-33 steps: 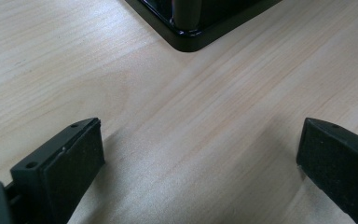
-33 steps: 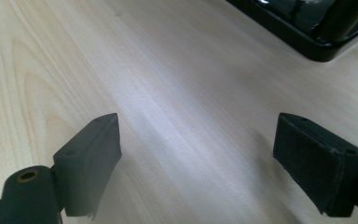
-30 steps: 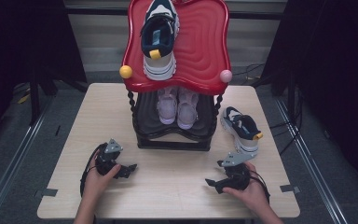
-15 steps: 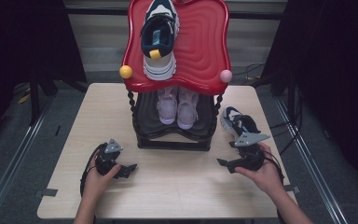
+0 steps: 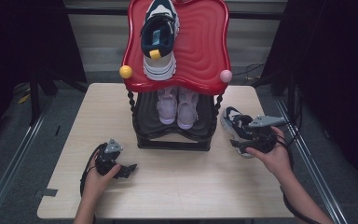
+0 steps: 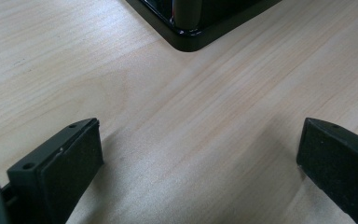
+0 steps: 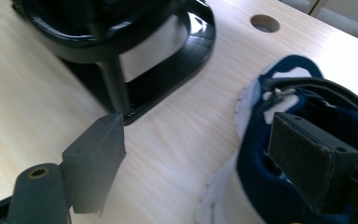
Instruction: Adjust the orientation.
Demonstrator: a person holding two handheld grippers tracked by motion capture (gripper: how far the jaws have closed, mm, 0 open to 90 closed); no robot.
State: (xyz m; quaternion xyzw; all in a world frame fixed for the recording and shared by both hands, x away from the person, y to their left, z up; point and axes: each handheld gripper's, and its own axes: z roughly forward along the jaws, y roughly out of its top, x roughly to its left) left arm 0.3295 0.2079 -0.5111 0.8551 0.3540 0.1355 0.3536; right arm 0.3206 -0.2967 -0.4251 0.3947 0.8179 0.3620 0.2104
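Note:
A navy and white sneaker (image 5: pixel 233 120) lies on the table to the right of a two-tier shoe rack (image 5: pixel 177 135). My right gripper (image 5: pixel 238 144) is at its heel end and stands open. In the right gripper view (image 7: pixel 196 135), one pad (image 7: pixel 307 163) sits over the sneaker's (image 7: pixel 261 186) navy collar and the other hangs above bare wood. The matching sneaker (image 5: pixel 158 39) rests on the red top shelf (image 5: pixel 205 51). Near the table's front left, my left gripper (image 5: pixel 127 169) lies on the wood, open and holding nothing (image 6: pixel 198 135).
A pale pink pair of shoes (image 5: pixel 178 106) sits on the rack's black lower shelf. The rack's black base (image 7: pixel 168 51) is close to the left of the sneaker, and its corner (image 6: pixel 191 28) lies ahead of the left gripper. A round hole (image 7: pixel 265 22) is in the tabletop.
My right gripper has moved from the table's front up and to the right, reaching the sneaker beside the rack. The left gripper has stayed put.

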